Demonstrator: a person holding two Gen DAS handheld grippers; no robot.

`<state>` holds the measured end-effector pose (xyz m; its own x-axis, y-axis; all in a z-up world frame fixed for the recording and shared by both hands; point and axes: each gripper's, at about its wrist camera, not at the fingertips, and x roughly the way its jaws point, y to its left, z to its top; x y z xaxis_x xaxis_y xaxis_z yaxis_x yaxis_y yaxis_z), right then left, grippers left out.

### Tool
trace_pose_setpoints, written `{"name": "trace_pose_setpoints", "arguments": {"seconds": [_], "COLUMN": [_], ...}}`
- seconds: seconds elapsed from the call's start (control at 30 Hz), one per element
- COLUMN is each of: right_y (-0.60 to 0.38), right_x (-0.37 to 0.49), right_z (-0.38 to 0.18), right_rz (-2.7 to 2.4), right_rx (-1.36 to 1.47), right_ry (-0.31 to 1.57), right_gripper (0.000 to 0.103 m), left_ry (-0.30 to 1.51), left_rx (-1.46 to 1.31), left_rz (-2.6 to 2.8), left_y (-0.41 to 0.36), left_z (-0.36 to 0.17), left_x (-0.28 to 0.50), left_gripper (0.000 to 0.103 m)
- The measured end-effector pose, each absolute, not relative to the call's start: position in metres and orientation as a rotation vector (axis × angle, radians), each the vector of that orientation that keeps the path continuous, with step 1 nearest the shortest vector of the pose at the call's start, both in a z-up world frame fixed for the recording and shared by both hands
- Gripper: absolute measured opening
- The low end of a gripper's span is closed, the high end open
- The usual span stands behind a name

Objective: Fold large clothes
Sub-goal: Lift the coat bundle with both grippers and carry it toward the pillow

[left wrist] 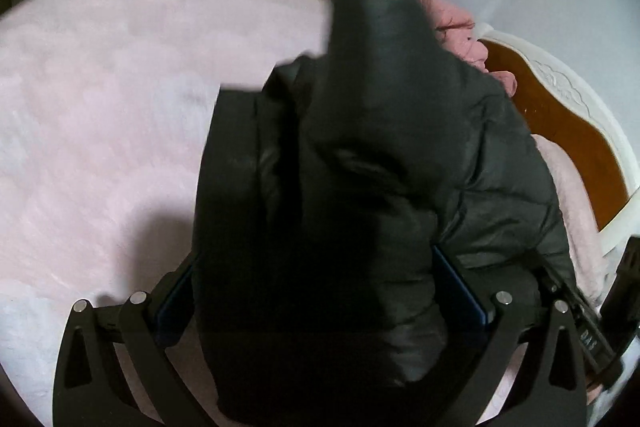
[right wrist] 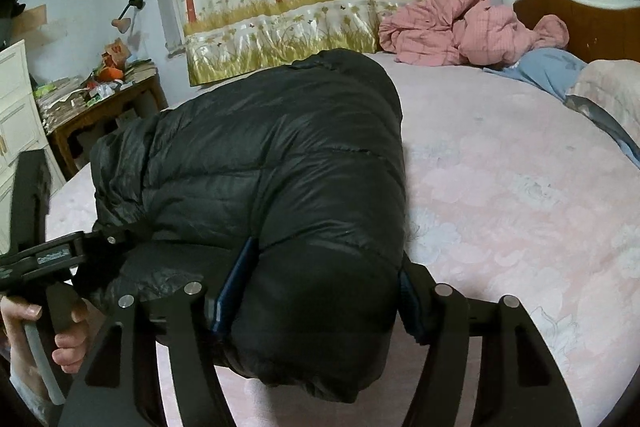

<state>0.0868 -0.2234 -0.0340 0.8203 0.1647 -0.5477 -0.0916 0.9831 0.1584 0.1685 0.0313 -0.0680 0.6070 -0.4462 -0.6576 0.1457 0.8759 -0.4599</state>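
A: Left wrist view checked. Black puffer jacket [left wrist: 360, 155] is seen bunched on the pink bed sheet [left wrist: 100, 107]. Left claw [left wrist: 320, 291] is spread wide, padded fabric filling the gap; pad contact cannot be told, since the frame is blurred.

B: Right wrist view checked. Right claw [right wrist: 320, 291] is closed on a thick fold of the same jacket, blue pads [right wrist: 234, 283] pressed into it. A pink quilt [right wrist: 460, 23] is noted near the headboard [right wrist: 580, 7].
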Motion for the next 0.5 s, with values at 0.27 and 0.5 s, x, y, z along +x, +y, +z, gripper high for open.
{"name": "trace_pose_setpoints", "arguments": {"seconds": [0.27,0.5], "right_y": [-0.24,-0.259], "right_x": [0.096,0.107], "right_z": [-0.039,-0.049], "right_rz": [0.176,0.269], "right_rx": [0.209,0.384], "right_ry": [0.621,0.609], "right_gripper": [0.079,0.056], "left_ry": [0.884,0.757], "left_rx": [-0.464,-0.479], "left_rz": [-0.476,-0.59], "left_y": [0.034,0.03], "left_z": [-0.071,-0.052], "left_x": [0.182,0.166], "left_gripper": [0.1,0.038]}}
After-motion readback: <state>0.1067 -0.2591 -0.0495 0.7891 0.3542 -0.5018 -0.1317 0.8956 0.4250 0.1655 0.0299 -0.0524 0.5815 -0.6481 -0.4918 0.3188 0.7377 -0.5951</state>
